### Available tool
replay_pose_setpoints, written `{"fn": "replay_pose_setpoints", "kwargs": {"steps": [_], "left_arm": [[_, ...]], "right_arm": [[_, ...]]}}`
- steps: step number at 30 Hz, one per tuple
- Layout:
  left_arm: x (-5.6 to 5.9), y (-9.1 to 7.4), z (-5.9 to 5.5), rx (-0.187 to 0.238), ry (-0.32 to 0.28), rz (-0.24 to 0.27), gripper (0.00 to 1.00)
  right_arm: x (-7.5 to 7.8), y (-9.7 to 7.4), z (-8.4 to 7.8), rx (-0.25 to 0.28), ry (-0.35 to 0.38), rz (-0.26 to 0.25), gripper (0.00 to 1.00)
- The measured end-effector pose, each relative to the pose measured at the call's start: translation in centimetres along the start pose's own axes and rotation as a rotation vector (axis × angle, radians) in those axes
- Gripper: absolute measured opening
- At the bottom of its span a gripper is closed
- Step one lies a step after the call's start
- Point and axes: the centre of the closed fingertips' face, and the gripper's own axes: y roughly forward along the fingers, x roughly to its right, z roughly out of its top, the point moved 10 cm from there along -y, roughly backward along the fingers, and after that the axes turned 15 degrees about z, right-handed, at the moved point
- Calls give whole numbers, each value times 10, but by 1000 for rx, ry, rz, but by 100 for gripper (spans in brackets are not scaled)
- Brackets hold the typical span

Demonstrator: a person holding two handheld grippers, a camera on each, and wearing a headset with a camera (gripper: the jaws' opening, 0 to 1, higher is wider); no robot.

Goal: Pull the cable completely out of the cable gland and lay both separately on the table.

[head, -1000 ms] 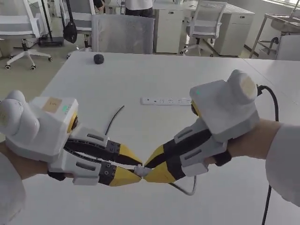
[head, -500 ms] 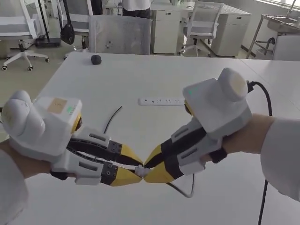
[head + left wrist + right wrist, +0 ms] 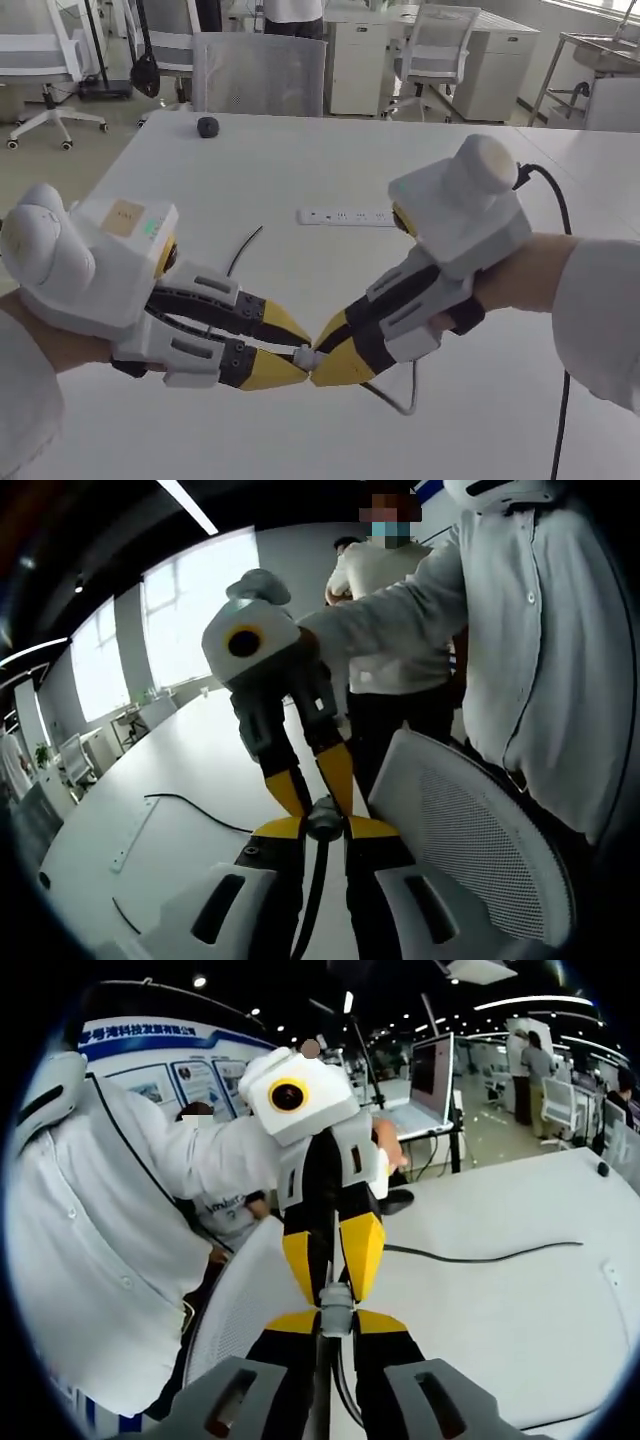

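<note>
A small grey-white cable gland (image 3: 306, 357) hangs above the white table (image 3: 300, 170), held between two yellow-tipped grippers that meet tip to tip. My left gripper (image 3: 293, 352) comes in from the left and is shut on the gland (image 3: 323, 818). From the right, my right gripper (image 3: 328, 352) is shut on the cable just behind the gland (image 3: 337, 1306). The cable (image 3: 322, 1380) runs back between the right gripper's jaws. A grey loop of cable (image 3: 400, 403) hangs under that gripper. A thin black stretch of cable (image 3: 245, 250) lies on the table behind the left gripper.
A white power strip (image 3: 345, 216) lies mid-table and a small dark round object (image 3: 207, 126) sits near the far edge. A grey chair (image 3: 258, 72) stands behind the table. A black cord (image 3: 553, 205) trails off the right gripper. A person (image 3: 400, 630) stands close by a mesh chair (image 3: 470, 840).
Both grippers stay tip to tip on the gland. The right gripper's body has lifted and tilted a little, and the meeting point has shifted slightly right.
</note>
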Motion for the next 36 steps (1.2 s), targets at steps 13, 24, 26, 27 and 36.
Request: {"fn": "replay_pose_setpoints", "kwargs": {"steps": [13,24,26,27,36], "left_arm": [[-5,0,-6,5,-65,29,14],[-8,1,-10,2,-103,57,14],[-9,1,-11,2,-113,63,14],[-9,1,-11,3,-116,65,14],[-12,-1,-11,23,-142,80,14]], "right_arm": [[-7,3,4,-56,-97,-138,7],[-14,9,3,-157,-276,-341,6],[-15,11,3,-181,-324,-379,7],[-17,12,3,-188,-341,-396,7],[-18,13,4,-210,-419,-438,8]]}}
